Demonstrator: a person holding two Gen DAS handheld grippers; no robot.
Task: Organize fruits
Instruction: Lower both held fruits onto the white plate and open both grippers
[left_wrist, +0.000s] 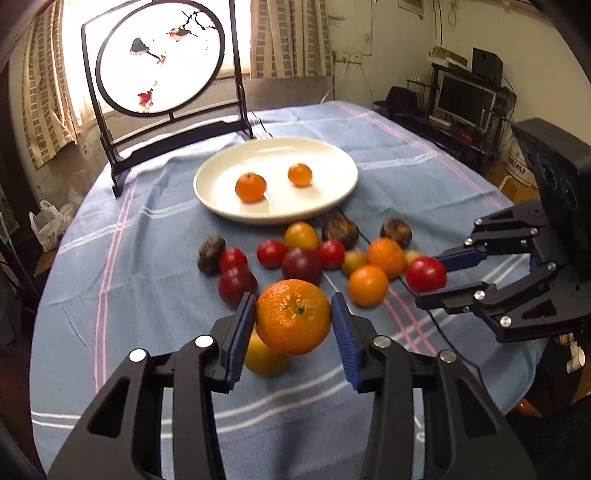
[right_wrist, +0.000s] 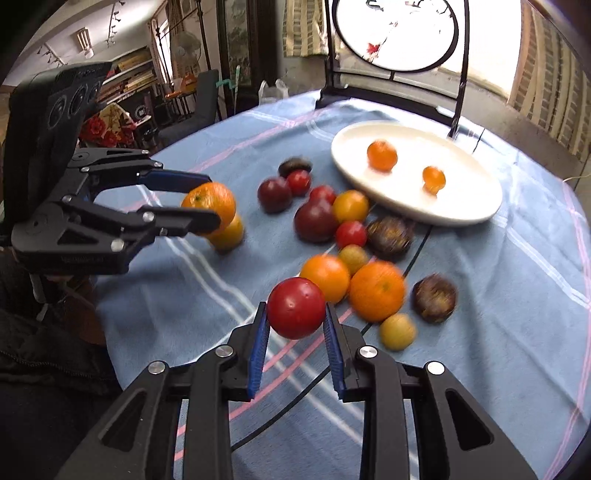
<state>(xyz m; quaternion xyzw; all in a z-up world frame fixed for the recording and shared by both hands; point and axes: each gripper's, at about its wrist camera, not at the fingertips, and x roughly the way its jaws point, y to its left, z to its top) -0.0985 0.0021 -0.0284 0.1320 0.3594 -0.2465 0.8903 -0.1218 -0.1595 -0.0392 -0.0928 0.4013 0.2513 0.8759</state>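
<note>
On the far side of the blue striped tablecloth, the round white ceramic plate holds 2 small oranges. Nearer, the left gripper clamps a big glossy orange, the right gripper a smooth red tomato, both lifted. Roughly 14 fruits lie loose, unsorted.

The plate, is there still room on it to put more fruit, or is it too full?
Plenty of room. The white plate holds only two small oranges; its right side and front rim are bare. The blue cloth left of the fruit pile is bare too. It is crowded just in front of the plate, where the loose fruit bunches together.
</note>
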